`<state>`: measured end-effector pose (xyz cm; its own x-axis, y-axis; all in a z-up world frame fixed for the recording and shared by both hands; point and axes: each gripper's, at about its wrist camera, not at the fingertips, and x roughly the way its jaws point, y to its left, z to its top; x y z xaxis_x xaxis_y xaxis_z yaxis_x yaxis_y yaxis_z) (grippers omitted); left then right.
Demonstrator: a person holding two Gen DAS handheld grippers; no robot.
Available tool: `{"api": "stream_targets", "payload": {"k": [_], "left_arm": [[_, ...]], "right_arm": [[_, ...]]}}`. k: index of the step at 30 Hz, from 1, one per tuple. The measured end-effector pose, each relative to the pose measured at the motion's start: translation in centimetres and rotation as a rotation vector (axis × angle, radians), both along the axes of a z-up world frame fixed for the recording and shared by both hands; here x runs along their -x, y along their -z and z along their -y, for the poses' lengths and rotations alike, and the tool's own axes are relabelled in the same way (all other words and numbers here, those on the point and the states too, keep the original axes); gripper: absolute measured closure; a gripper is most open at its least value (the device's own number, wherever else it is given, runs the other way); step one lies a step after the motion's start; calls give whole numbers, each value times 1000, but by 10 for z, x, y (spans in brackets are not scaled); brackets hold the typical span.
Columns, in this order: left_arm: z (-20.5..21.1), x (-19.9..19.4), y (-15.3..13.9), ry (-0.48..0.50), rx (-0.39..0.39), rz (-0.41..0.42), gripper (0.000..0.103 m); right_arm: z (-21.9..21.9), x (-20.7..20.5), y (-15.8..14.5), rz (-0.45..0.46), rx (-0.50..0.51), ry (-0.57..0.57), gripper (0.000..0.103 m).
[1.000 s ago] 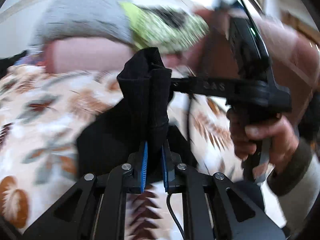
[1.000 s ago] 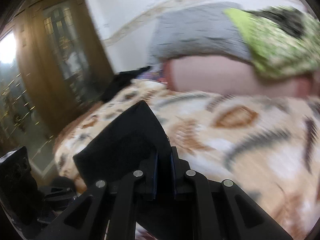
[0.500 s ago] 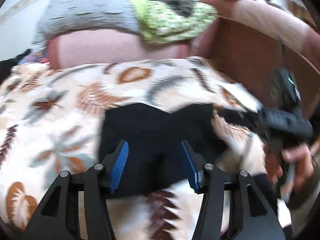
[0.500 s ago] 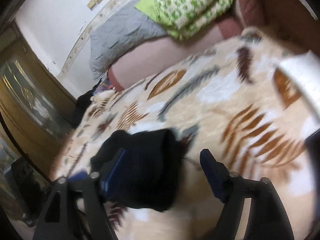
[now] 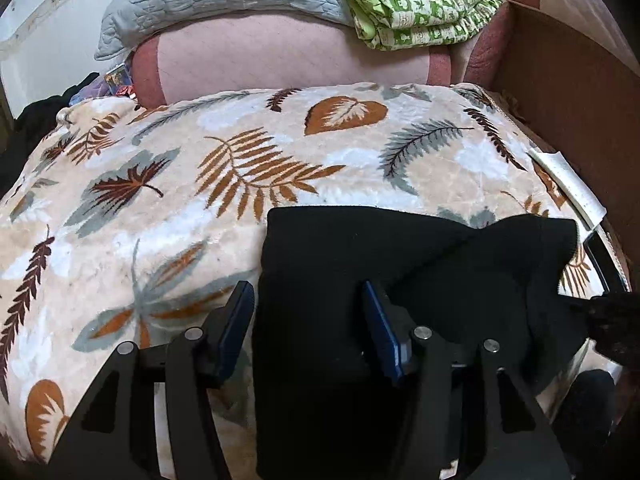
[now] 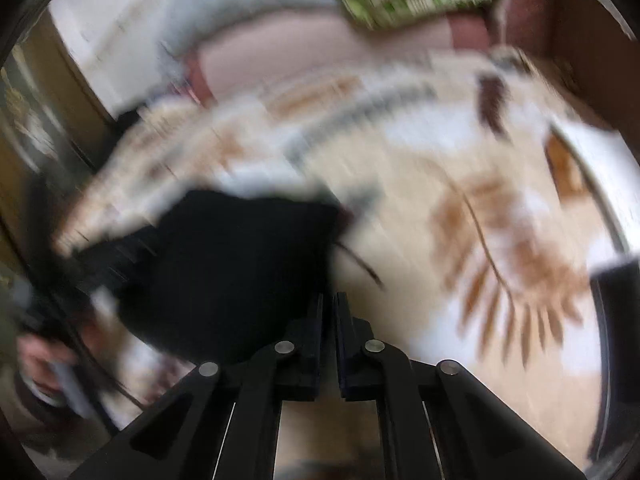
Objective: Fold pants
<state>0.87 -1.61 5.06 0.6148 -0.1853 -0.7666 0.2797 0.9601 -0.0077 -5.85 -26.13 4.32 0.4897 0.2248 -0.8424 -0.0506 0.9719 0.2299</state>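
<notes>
While folded, black pants [image 5: 360,264] atop leaf-print blanket [image 5: 160,184].

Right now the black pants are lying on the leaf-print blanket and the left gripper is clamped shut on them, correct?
Not quite. The left wrist view shows the left gripper open, jaws still opening, with pants fabric between the blue pads but not pinched. The black pants do lie on the leaf-print blanket.

Left view sharp; right view motion-blurred; fisheye edges.
</notes>
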Motion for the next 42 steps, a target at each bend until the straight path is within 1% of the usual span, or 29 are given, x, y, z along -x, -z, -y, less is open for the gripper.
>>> {"api": "stream_targets", "payload": {"k": [1, 3, 4, 5, 7, 9, 10, 11, 12, 14, 15, 17, 18, 20, 21, 22, 23, 24, 25, 28, 30, 31, 32, 34, 36, 39, 40, 41, 42], "left_arm": [[-2, 0, -4, 0, 6, -3, 48], [-7, -2, -11, -18, 15, 12, 48], [-6, -3, -12, -23, 11, 19, 47], [-5, -6, -12, -24, 1, 21, 47], [1, -10, -8, -24, -16, 10, 47], [5, -12, -5, -27, -28, 17, 47], [7, -12, -3, -34, -38, 21, 45], [8, -13, -2, -41, -42, 22, 44], [8, -15, -1, -50, -43, 22, 44], [8, -18, -2, -63, -46, 25, 44], [7, -20, -3, -68, -39, 25, 43], [7, -22, -2, -76, -22, 25, 37], [7, -22, 1, -88, -16, 29, 31], [9, -21, 4, -102, -10, 35, 30], [10, -21, 6, -108, 0, 37, 30], [10, -20, 6, -111, 2, 37, 30], [11, -19, 4, -113, -5, 40, 30], [11, -19, 3, -110, -10, 39, 30], [10, -18, 2, -107, -13, 37, 30], [6, -17, -2, -105, 6, 5, 30], [2, -13, -5, -107, 25, -11, 30], [1, -11, -6, -106, 27, -11, 30], [0, -7, -8, -105, 25, -8, 30], [-4, -1, -10, -108, 27, -6, 30], [-10, 5, -12, -115, 39, -3, 30], [-16, 11, -10, -124, 52, -1, 30], [-17, 12, -8, -123, 48, -6, 30], [-17, 12, -6, -125, 44, -9, 30], [-17, 13, -6, -128, 42, -8, 30]], "right_arm": [[7, 3, -1, 12, -22, 21, 90], [25, 8, -19, 97, -137, 71, 70], [29, 8, -29, 134, -177, 90, 49], [30, 6, -35, 162, -201, 95, 36], [25, -5, -41, 188, -231, 80, 32], [8, -26, -35, 147, -216, 52, 32], [-3, -40, -25, 111, -198, 20, 43], [-11, -50, -18, 90, -185, -7, 80], [-21, -58, -14, 81, -142, -23, 91], [-30, -61, -23, 136, -84, -37, 94], [-29, -62, -28, 162, -83, -40, 94], [-23, -60, -38, 195, -99, -25, 94], [-18, -61, -34, 187, -93, -21, 94], [-14, -59, -18, 146, -38, 0, 96], [-11, -59, -8, 129, -29, 14, 96], [-7, -57, -2, 122, -36, 34, 92], [-2, -54, -1, 129, -56, 64, 79], [3, -52, -3, 130, -74, 84, 76], [8, -49, -7, 135, -96, 98, 75], [16, -32, -27, 198, -146, 107, 74], [13, -23, -35, 215, -165, 84, 66], [9, -20, -37, 209, -174, 69, 55], [6, -17, -36, 199, -177, 62, 50], [0, -15, -33, 183, -172, 51, 50], [-3, -13, -24, 151, -140, 64, 50], [-5, -10, -10, 117, -165, 73, 50], [-7, -11, -6, 107, -178, 71, 52], [-8, -11, -6, 111, -179, 67, 63], [-10, -10, -9, 127, -160, 58, 71]]}}
